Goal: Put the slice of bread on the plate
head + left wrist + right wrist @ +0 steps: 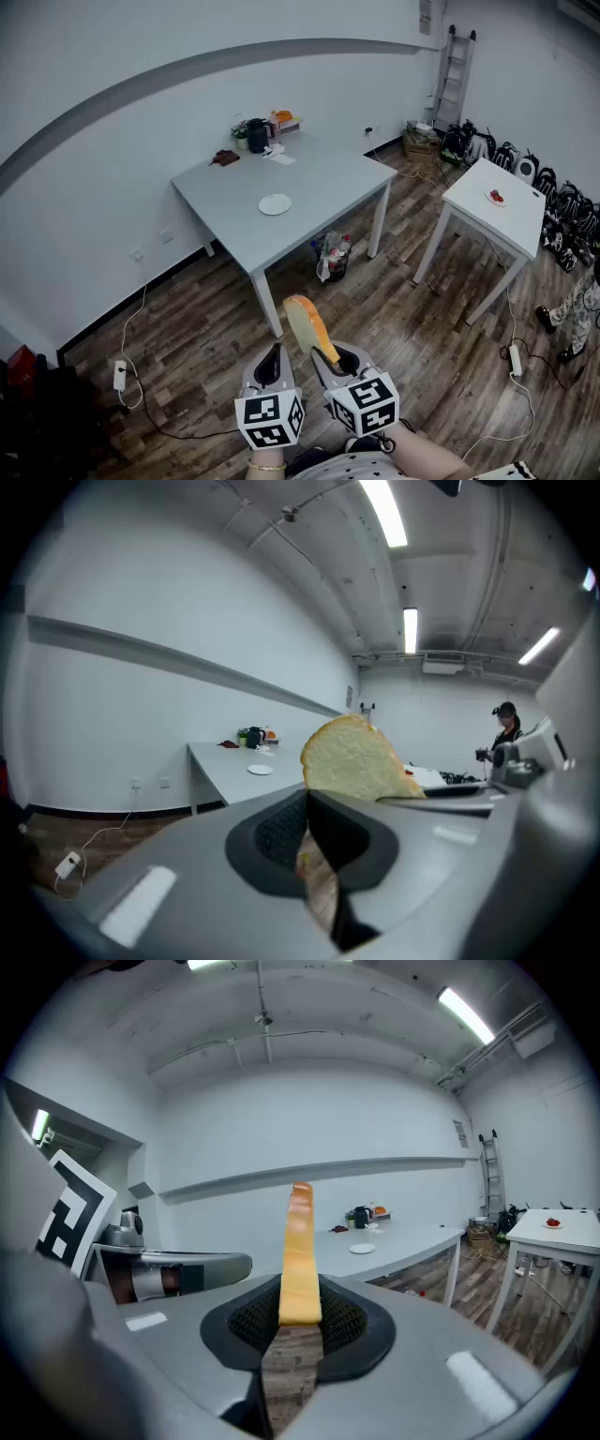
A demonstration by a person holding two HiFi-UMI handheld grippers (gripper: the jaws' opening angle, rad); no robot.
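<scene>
As right tongs (pixel 328 357) gripped the bread slice (pixel 305 324) | left tongs (pixel 272 354) alongside, clenched empty | plate (pixel 275 204) well ahead on desk (pixel 319 178).

Head view far above; L+R gripper views low, share table (pixel 314 187)

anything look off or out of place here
Nothing spilled or broken. The slice of bread stands on edge in the right gripper's jaws, far from the plate on the grey table. A stuffed bag sits on the floor beside that table.
</scene>
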